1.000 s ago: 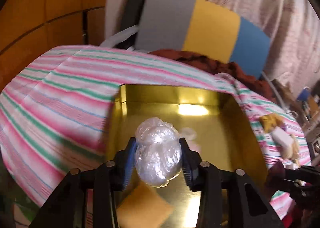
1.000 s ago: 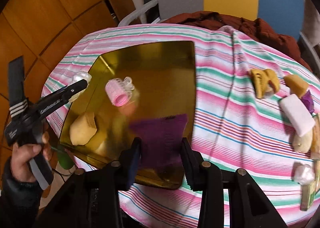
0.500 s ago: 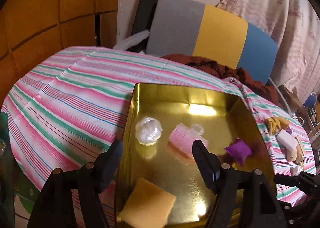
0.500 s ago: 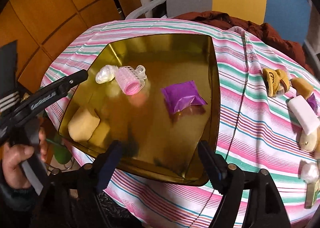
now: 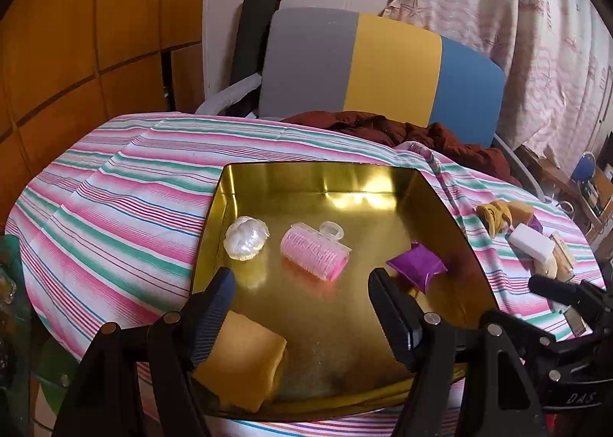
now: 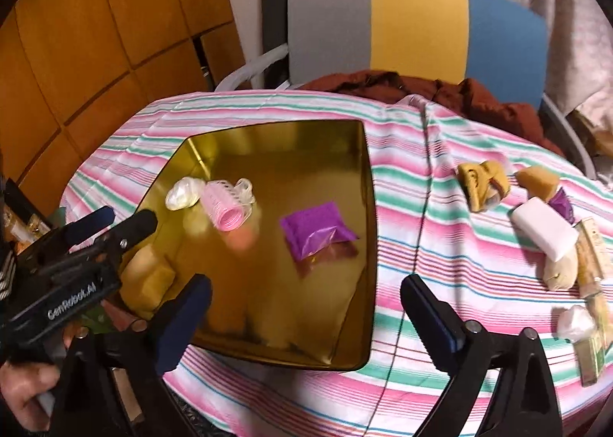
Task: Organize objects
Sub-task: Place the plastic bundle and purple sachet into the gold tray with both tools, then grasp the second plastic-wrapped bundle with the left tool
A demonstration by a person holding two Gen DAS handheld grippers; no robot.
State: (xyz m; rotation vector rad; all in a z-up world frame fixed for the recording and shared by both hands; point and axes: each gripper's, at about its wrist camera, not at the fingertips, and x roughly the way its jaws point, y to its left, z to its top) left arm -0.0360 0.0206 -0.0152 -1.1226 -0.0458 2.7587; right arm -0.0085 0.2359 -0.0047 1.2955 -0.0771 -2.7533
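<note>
Striped tablecloth (image 5: pixel 115 207), gold tray (image 6: pixel 356 153) w/ sponge (image 5: pixel 245 364) half-hidden by left gripper (image 5: pixel 300 295), right gripper (image 6: pixel 306 303), both fingers released.

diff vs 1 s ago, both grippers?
Left gripper let go of the clear wrapped ball, now lying at the gold tray's left side; right gripper released the purple pouch into the tray. Both opened and pulled back. Pink roller, yellow sponge and the white block on the striped cloth stayed put.
</note>
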